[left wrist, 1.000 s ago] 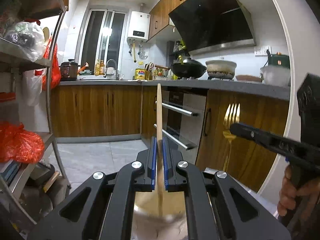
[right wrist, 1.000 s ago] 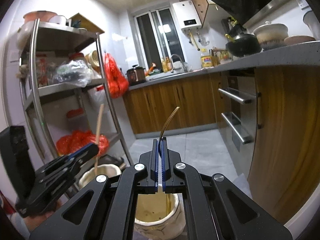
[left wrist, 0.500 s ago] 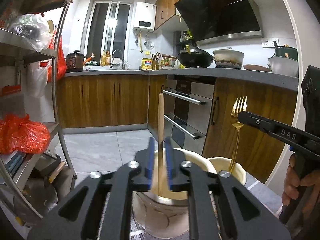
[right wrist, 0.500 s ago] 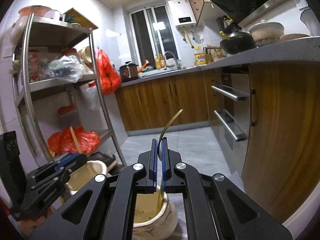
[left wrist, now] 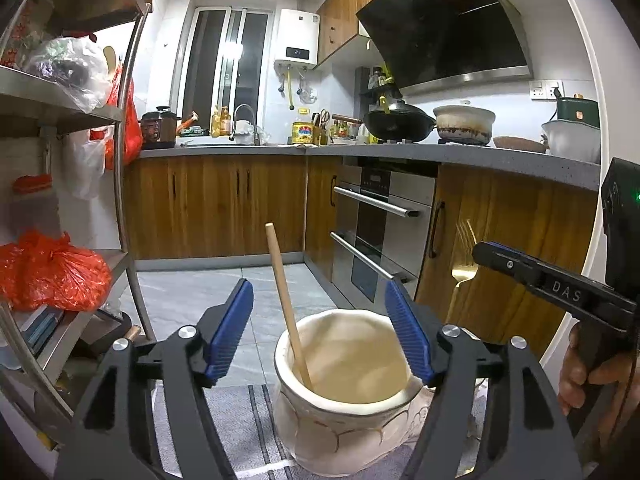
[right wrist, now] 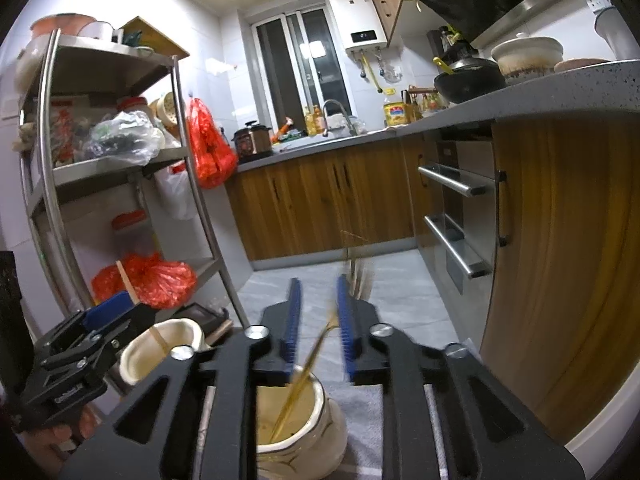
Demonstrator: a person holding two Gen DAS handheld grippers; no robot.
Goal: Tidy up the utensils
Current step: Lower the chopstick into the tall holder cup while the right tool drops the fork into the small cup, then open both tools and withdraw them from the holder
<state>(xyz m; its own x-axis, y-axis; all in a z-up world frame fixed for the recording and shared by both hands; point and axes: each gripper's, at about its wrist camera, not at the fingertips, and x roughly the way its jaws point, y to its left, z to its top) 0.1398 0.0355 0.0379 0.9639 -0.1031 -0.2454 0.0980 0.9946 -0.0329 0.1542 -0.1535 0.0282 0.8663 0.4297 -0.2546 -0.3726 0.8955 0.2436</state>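
Observation:
A cream ceramic jar [left wrist: 344, 412] stands on a grey striped cloth [left wrist: 240, 420]. A wooden stick [left wrist: 286, 304] leans loose inside it. My left gripper [left wrist: 320, 332] is open above the jar, pads apart on either side of the stick. A second cream jar [right wrist: 300, 436] sits under my right gripper [right wrist: 318, 320], which is open. A gold fork [right wrist: 308, 376] stands in that jar, blurred, its tines [right wrist: 360, 276] past the pads. The right gripper also shows in the left wrist view [left wrist: 552, 284], with the fork head [left wrist: 464, 272] beside it.
A metal shelf rack [right wrist: 52, 208] with red bags [right wrist: 152, 276] stands at the left. Wooden cabinets [right wrist: 560, 260] and an oven [left wrist: 380, 232] are at the right. The grey tiled floor [left wrist: 240, 296] lies beyond the jars.
Both grippers have opened. The wooden stick now leans loose in its jar. The gold fork has slipped down into the other jar and looks blurred.

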